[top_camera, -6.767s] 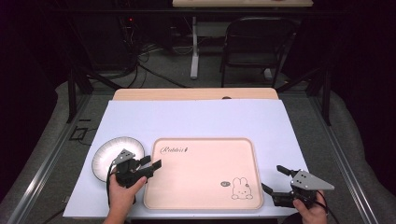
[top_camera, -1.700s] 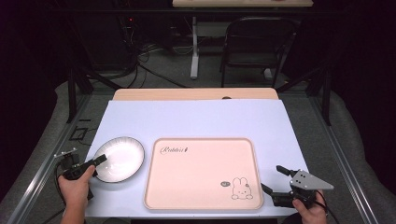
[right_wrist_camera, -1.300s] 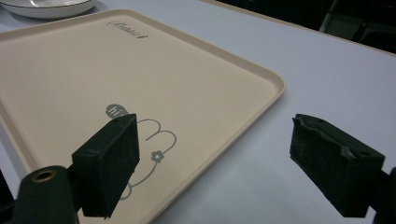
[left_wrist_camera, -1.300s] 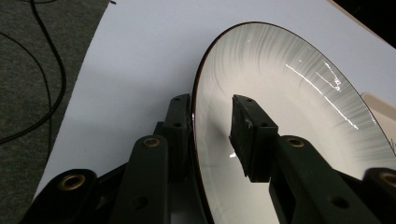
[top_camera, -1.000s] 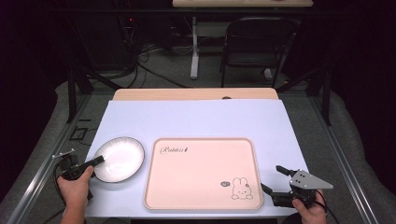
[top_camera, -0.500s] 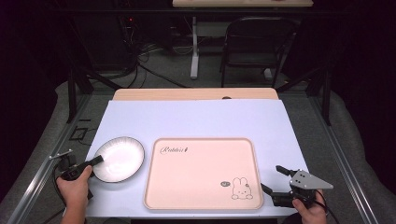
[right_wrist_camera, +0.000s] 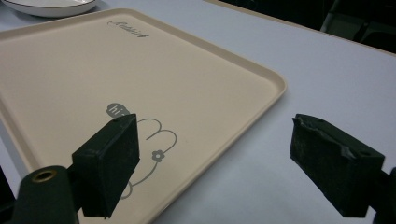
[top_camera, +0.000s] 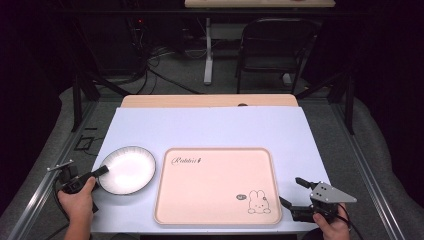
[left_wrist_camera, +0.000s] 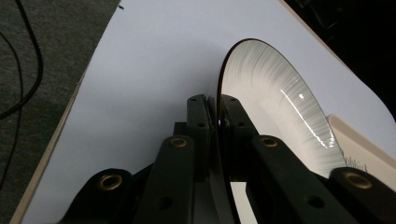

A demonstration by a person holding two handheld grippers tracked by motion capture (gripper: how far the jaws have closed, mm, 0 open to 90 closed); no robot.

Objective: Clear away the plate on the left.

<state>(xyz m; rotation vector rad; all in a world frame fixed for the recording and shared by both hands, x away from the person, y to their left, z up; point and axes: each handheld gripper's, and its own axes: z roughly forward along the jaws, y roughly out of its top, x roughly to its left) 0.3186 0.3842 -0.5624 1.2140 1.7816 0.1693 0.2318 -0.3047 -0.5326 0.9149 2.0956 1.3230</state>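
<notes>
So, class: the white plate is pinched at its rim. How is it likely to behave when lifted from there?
The plate looks glazed, with sheen on its bowl, so it may slip between the left tool's pads. Held at one edge only, it will probably sag or pivot downward. It seems stiff ceramic, likely to chip if dropped on the table.

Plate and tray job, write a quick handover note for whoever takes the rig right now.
Left hand-held gripper: jaws have just been closing and now pinch the near-left rim of the white plate.
Right hand-held gripper: open, holding nothing, at the tray's near right corner.
Things: the plate lies on the white table cover, just left of the pink tray and apart from it. The tray has nothing on it.
Done: grip on the plate rim.
Left: probably lift the plate and set it on the tray, then release. The rim grip is thin, so lift gently.
</notes>
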